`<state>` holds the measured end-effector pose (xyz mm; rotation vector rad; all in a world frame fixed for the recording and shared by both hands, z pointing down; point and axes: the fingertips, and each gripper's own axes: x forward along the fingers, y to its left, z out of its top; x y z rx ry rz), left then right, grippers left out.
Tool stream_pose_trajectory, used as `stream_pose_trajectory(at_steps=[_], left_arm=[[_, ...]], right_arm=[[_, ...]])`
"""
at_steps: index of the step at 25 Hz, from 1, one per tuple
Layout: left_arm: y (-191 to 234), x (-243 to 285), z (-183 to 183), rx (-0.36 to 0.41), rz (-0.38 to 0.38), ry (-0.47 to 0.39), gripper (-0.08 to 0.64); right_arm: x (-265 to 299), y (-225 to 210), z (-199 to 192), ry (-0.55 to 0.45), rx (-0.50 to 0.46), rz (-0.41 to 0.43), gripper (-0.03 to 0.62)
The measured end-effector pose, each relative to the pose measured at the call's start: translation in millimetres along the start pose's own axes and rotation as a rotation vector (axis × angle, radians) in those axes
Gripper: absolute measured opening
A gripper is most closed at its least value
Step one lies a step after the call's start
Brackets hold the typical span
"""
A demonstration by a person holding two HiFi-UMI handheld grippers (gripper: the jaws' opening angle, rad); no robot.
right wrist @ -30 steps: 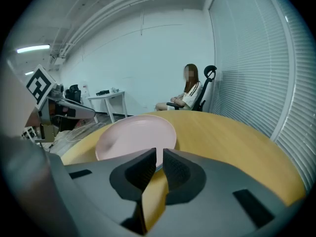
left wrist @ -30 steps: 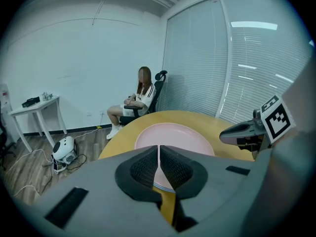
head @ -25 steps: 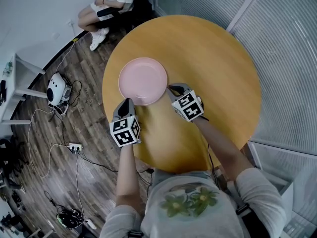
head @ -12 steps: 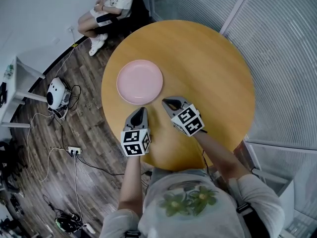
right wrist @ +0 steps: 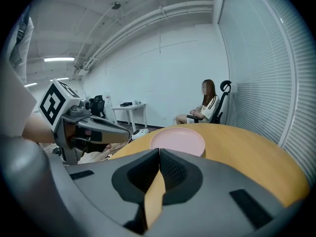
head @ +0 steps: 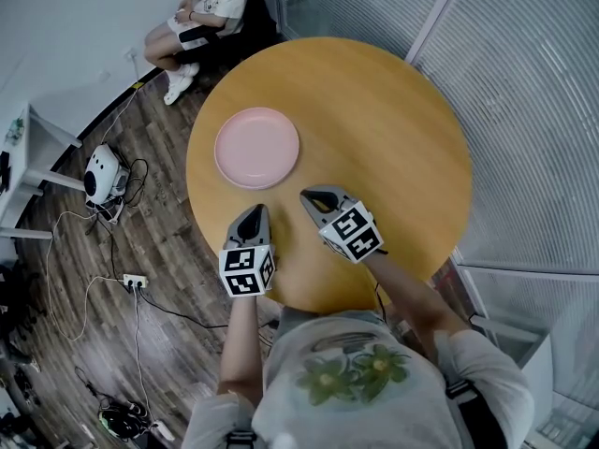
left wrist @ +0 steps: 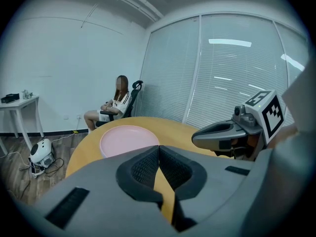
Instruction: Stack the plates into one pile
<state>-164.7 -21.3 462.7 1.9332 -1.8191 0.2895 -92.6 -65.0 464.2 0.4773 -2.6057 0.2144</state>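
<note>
A pink plate lies flat on the round wooden table, on its far left part. It also shows ahead in the left gripper view as the plate and in the right gripper view as the plate. From above I cannot tell whether it is one plate or a pile. My left gripper hovers over the table's near edge, shut and empty, a short way from the plate. My right gripper is beside it, also shut with nothing between its pads. Each gripper sees the other: the right gripper, the left gripper.
A person sits on a chair beyond the table's far left. Glass walls with blinds run along the right. On the wooden floor at the left are cables, a power strip, a white device and a small white table.
Both grippers have drawn back from the plate's near rim toward the table's near edge. The plate stays on the table.
</note>
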Motion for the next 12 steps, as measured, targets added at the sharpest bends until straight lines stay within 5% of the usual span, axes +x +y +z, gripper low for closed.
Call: stream_pose_trajectory(at_steps=[12], left_arm=[[12, -21, -7, -0.045, 0.035, 0.006, 0.018]], right_arm=[[-8, 16, -5, 0.009, -0.001, -0.007, 0.040]])
